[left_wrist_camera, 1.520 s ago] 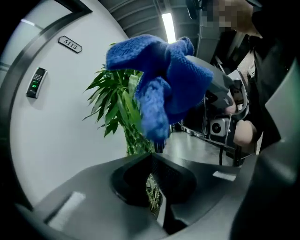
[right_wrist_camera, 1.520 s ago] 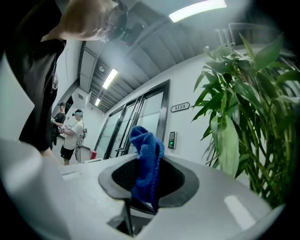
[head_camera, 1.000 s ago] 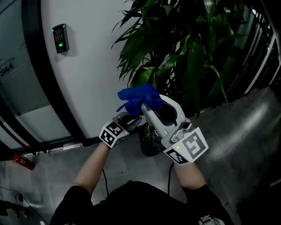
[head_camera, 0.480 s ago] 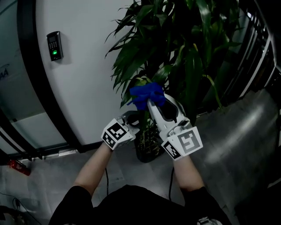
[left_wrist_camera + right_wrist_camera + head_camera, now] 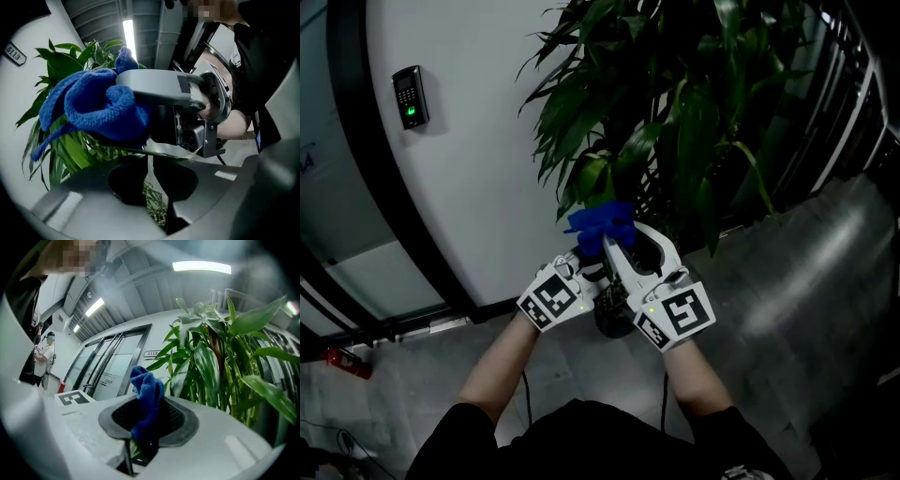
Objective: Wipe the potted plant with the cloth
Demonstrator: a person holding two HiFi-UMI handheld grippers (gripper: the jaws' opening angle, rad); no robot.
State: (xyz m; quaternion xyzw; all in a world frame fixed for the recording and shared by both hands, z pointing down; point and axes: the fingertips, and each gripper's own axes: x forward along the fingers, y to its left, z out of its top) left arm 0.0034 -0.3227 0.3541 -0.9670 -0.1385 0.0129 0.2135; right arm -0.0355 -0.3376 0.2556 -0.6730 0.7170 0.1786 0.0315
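The potted plant (image 5: 675, 103) has long green leaves over a dark pot (image 5: 614, 319). Just above the pot, my right gripper (image 5: 607, 239) is shut on a blue cloth (image 5: 600, 223). In the right gripper view the cloth (image 5: 146, 404) is bunched between the jaws, with a sliver of leaf under it. My left gripper (image 5: 586, 272) sits close beside and below the right one. In the left gripper view its jaws (image 5: 151, 157) pinch a thin leaf (image 5: 117, 151) that runs across the tips under the cloth (image 5: 93, 110).
A white curved wall with an access keypad (image 5: 406, 97) stands at the left behind a dark door frame. Metal railings (image 5: 853, 103) run along the right. A red object (image 5: 349, 363) lies on the grey floor at the far left. A person (image 5: 44, 357) stands far off.
Both grippers have drawn closer together, and the cloth has come down a little toward the pot. The left gripper stays just under the cloth.
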